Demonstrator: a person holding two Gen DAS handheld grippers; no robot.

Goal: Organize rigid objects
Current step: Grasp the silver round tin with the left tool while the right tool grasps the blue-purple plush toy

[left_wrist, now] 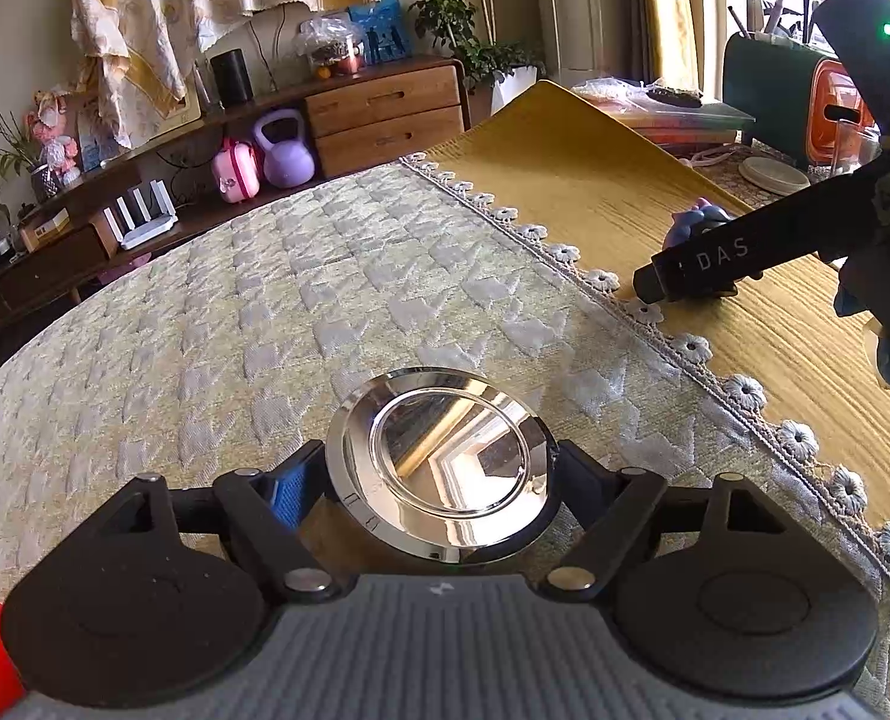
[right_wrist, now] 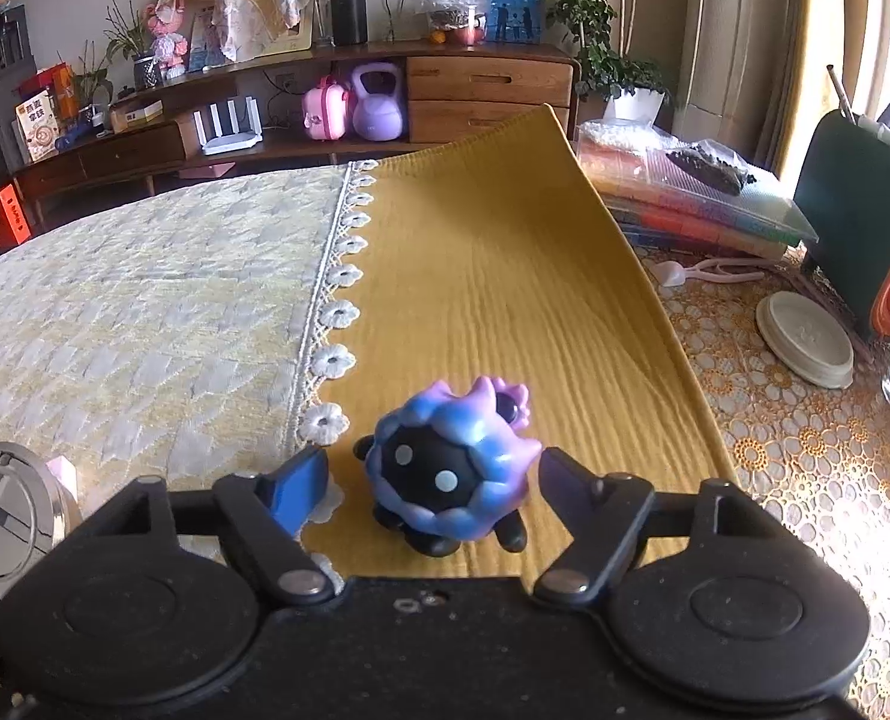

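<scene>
Soft quilted cloth [left_wrist: 216, 300] is seen under the left gripper [left_wrist: 441, 480], whose wide jaws are closed on a shiny metal lid [left_wrist: 441, 468]. On yellow cloth [right_wrist: 505, 276], a purple-blue toy [right_wrist: 448, 468] is framed, not yet squeezed, by the right gripper [right_wrist: 435, 480]. Nothing looks sorted yet.

Left gripper [left_wrist: 441, 480]: black linkage arms, silver pivot pins, blue finger pads, ribbed grey body. Right gripper [right_wrist: 435, 474]: same, black body, "DAS" lettering.
</scene>
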